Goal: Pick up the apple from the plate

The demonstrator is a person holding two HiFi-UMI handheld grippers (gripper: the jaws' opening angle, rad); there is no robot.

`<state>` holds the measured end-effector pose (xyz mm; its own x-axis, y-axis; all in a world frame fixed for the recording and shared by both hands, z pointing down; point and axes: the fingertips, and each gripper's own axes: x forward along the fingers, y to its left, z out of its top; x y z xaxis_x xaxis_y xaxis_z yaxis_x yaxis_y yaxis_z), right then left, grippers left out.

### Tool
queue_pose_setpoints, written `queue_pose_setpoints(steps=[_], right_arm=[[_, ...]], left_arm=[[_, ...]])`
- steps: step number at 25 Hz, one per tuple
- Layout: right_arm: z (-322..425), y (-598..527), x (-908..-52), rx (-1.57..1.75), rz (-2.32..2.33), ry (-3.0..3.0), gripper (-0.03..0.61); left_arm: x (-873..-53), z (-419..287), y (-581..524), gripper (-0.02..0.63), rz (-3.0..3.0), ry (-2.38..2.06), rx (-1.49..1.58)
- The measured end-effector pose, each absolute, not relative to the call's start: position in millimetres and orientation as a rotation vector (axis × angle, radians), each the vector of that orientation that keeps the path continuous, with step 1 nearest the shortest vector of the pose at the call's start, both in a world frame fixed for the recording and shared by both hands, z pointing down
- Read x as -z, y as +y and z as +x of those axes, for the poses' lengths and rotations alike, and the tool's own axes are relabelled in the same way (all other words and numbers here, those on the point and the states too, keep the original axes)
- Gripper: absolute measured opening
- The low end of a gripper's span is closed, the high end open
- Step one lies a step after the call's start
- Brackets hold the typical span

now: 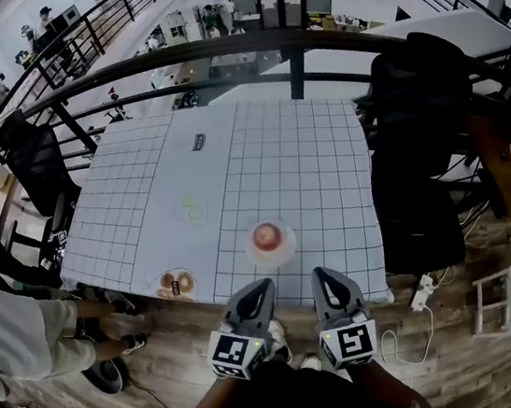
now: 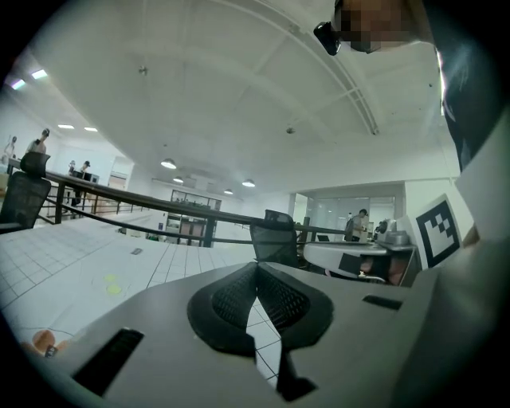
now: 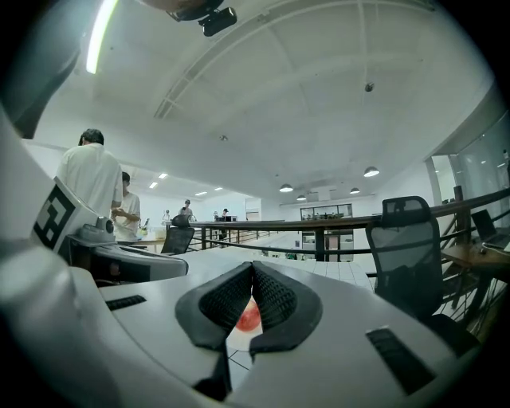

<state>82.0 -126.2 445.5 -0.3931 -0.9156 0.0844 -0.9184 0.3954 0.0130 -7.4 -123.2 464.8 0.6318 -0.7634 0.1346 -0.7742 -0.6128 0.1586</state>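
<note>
A red apple (image 1: 267, 236) sits on a small white plate (image 1: 286, 250) near the front edge of the grid-patterned table (image 1: 231, 164). Both grippers hover side by side just in front of that edge, short of the plate. My left gripper (image 1: 261, 287) has its jaws shut with nothing between them, and in the left gripper view its tips (image 2: 256, 268) meet over the tablecloth. My right gripper (image 1: 322, 275) is also shut and holds nothing. In the right gripper view the apple (image 3: 249, 318) shows beyond the closed pads (image 3: 275, 299), through the gap under the tips.
A second small plate (image 1: 176, 283) with brown food lies at the table's front left. A faint yellow mark (image 1: 192, 209) and a small black tag (image 1: 198, 141) lie farther back. Black office chairs (image 1: 421, 142) stand right and left of the table, and a railing (image 1: 215, 53) runs behind it.
</note>
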Motion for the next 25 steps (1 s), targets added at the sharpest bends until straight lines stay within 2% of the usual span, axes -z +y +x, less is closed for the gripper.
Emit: queue_pose_setpoints(steps=[25], right_arm=[[59, -233, -460, 0.000, 1.736, -2.474, 0.023]], left_arm=[[-505, -13, -217, 0.021, 2.736, -1.133, -0.168]])
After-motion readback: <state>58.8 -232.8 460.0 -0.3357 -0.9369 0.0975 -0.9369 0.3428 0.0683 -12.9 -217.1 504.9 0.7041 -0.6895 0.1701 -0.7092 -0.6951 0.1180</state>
